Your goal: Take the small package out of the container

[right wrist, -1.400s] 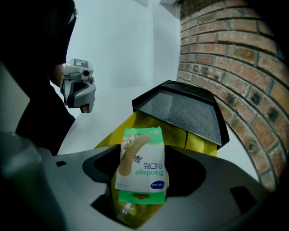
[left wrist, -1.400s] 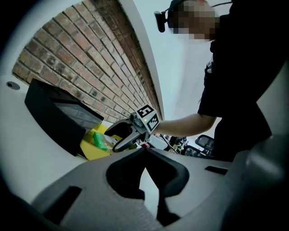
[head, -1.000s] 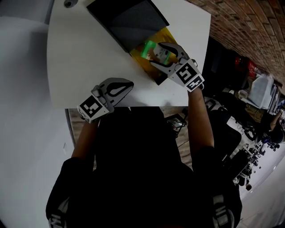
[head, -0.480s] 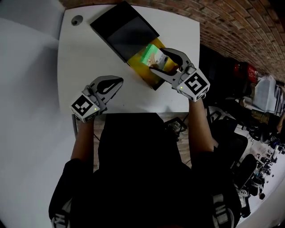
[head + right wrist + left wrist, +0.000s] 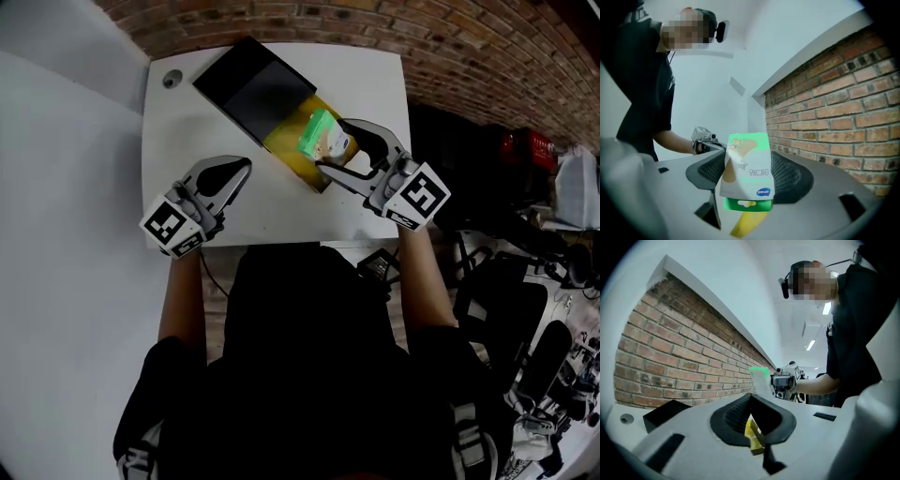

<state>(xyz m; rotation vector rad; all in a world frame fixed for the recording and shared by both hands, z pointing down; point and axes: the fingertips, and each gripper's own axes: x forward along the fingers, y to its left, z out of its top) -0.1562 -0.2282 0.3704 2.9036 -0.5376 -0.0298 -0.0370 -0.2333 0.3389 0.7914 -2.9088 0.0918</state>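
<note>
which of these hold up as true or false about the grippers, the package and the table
1. The right gripper grips the green-and-white package. True.
2. The left gripper holds a second package. False: it holds nothing.
3. The open container is yellow inside. True.
4. The table is black. False: it is white.

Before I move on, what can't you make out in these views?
- Inside of the yellow container: in the head view, the small package and the right gripper cover part of it, so whether anything remains inside is unknown.
- Same container, right gripper view: the package hides all but a yellow strip.
- Black box: head view, too dark for detail.
</note>
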